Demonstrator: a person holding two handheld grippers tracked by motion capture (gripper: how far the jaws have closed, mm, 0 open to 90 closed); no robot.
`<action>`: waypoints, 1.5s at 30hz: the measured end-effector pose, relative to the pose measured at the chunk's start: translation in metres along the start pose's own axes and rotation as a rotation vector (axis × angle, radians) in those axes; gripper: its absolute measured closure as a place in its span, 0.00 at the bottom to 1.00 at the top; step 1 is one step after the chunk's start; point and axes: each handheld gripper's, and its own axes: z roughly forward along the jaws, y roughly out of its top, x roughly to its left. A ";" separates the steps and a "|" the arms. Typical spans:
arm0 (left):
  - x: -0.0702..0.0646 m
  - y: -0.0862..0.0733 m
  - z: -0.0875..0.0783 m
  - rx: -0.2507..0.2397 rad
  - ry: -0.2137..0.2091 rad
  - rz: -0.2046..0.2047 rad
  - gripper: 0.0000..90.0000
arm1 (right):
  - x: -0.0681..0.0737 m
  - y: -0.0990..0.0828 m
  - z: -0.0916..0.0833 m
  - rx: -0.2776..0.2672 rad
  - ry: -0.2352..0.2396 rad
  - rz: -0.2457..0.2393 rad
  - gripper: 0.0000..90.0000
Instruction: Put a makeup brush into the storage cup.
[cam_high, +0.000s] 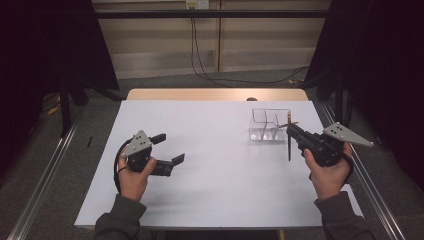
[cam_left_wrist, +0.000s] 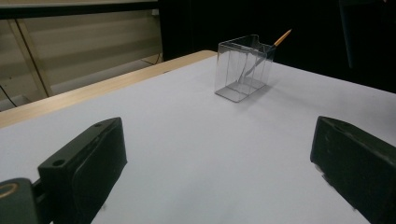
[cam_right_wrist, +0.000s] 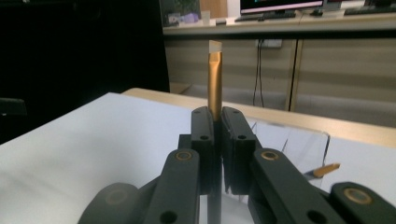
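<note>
Right gripper (cam_high: 292, 131) clamped on a thin gold-ended brush (cam_right_wrist: 215, 84), held upright just beside the clear divided holder (cam_high: 270, 125) on the white table (cam_high: 210, 165); left gripper (cam_high: 167, 149) spread wide, holding nothing, well apart.

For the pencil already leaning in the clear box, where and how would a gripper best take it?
By the gold end of the pencil, which sticks out above the rim of the clear box, probably from above. The rest of the shaft slants down inside the walls, out of the jaws' reach.
</note>
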 end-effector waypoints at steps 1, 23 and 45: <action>0.000 0.000 0.000 -0.001 0.000 -0.002 0.04 | 0.000 0.001 -0.001 -0.016 -0.012 -0.001 0.95; 0.001 -0.001 0.000 0.005 0.009 -0.001 0.04 | -0.003 0.006 0.005 -0.130 -0.057 -0.027 0.95; 0.002 -0.002 0.000 0.018 0.017 0.002 0.04 | -0.015 0.010 0.021 -0.145 -0.072 -0.024 0.94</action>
